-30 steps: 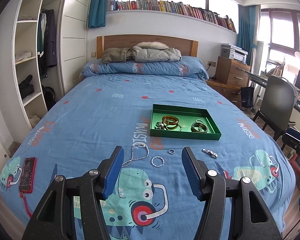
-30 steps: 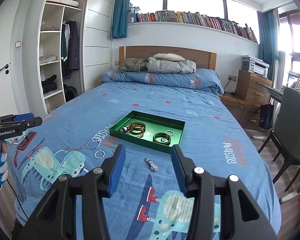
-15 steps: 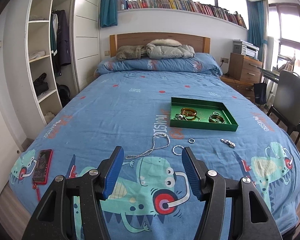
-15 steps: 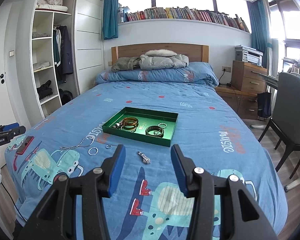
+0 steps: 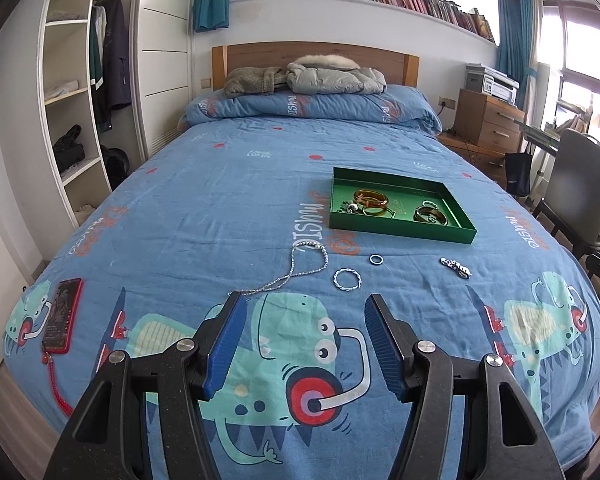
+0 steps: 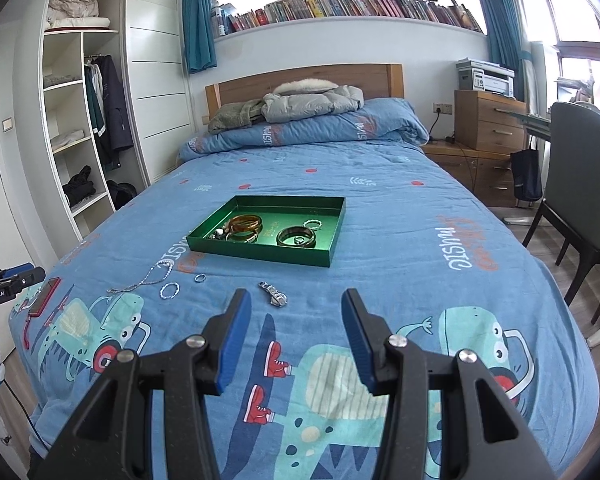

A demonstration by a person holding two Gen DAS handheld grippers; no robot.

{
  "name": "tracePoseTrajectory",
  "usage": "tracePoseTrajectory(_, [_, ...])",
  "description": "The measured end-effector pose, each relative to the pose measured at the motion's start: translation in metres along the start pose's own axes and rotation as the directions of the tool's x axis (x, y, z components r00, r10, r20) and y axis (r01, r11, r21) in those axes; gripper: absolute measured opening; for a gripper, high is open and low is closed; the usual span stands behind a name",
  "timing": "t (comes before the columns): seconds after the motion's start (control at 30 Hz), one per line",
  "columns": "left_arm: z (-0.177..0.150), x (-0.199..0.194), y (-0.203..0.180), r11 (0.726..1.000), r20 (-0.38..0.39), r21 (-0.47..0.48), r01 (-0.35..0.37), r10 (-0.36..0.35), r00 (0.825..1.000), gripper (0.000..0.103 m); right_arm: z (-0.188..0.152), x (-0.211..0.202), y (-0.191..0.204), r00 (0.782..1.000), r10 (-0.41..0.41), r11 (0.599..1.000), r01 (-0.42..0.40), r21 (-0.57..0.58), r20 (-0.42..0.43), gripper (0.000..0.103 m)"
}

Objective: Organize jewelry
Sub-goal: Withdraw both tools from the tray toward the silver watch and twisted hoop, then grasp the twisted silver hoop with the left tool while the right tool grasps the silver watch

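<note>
A green tray (image 5: 400, 233) (image 6: 260, 254) on the blue bedspread holds several bangles and rings. In front of it lie a silver chain (image 5: 296, 270) (image 6: 148, 278), a twisted silver ring (image 5: 346, 279) (image 6: 169, 290), a small blue ring (image 5: 375, 259) (image 6: 200, 278) and a silver clasp piece (image 5: 455, 267) (image 6: 273, 294). My left gripper (image 5: 304, 302) stands open above the spread, just short of the chain and twisted ring. Just short of the clasp piece, my right gripper (image 6: 294, 298) is open too. Nothing is between either pair of fingers.
A red phone (image 5: 62, 315) with a red cord lies near the bed's left edge. Jackets and a folded quilt sit at the headboard. A wardrobe with open shelves stands on the left; a wooden drawer unit, printer and grey chair (image 6: 580, 184) stand on the right.
Both grippers have sunk towards the bedspread and the loose pieces now look larger and closer. The left view has swung, so the tray sits further right. Both stay open and empty.
</note>
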State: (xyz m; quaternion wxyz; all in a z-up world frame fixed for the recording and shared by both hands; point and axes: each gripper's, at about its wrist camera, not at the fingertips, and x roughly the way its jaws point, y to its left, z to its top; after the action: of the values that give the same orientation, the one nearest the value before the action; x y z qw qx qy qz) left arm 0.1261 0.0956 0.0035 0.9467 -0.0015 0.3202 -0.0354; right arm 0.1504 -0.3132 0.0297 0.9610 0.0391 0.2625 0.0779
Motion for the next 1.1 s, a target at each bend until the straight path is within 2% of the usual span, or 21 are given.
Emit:
tracePoseTrajectory(0.23, [-0.003, 0.048, -0.014, 0.999, -0.073, 0.013, 0.030, -0.029, 0.997, 0.062, -0.010, 0.034, -0.009, 0.999, 0.012, 1.000, -0.011, 0.013, -0.051, 0.045])
tracePoseTrajectory(0.53, [-0.007, 0.128, -0.038, 0.998, -0.173, 0.020, 0.060, -0.055, 0.983, 0.067, -0.020, 0.109, -0.002, 0.986, 0.072, 0.997, -0.075, -0.013, -0.149, 0.045])
tracePoseTrajectory(0.77, [-0.009, 0.194, -0.050, 1.000, -0.243, 0.010, 0.027, -0.023, 0.970, 0.068, -0.018, 0.181, 0.011, 0.969, 0.119, 0.990, -0.132, -0.049, -0.219, 0.045])
tracePoseTrajectory(0.9, [-0.010, 0.215, -0.051, 1.000, -0.257, 0.015, 0.008, -0.004, 0.966, 0.068, -0.017, 0.217, 0.018, 0.960, 0.129, 0.985, -0.153, -0.079, -0.251, 0.045])
tracePoseTrajectory(1.1, [-0.005, 0.227, -0.056, 0.999, -0.248, 0.035, 0.007, 0.002, 0.969, 0.067, -0.022, 0.254, 0.029, 0.947, 0.120, 0.977, -0.166, -0.136, -0.298, 0.045])
